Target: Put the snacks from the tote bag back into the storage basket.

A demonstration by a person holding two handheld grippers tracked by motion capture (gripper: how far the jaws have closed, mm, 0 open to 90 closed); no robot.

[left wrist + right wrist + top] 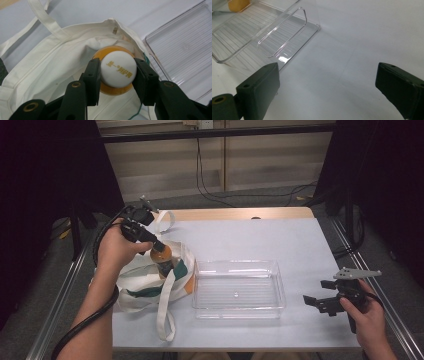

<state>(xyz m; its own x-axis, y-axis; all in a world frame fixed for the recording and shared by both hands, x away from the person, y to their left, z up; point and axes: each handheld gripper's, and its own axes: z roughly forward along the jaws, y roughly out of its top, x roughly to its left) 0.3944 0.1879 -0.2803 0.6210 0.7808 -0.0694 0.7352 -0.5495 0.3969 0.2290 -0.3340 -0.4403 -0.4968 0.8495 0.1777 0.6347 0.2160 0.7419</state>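
The bottle is pinched at its white cap between the jaws of the left gripper, one jaw pressed on each side of the cap. Directly below that gripper the amber body hangs in the open mouth of the tote, upright or nearly so. In the high view the bottle is seen partly out of the tote, with the clear tray just beside the tote, toward the right gripper.

The step in hand is judged to be the lifting of the bottle clear of the tote. It should be drawn straight up until the base has passed the rim, so that neither cloth nor strap is dragged along. Since only the smooth cap is held, the squeeze should be kept firm and swinging avoided.

The right gripper is held with jaws spread wide, empty, over bare table, the tray ahead of it to its left.
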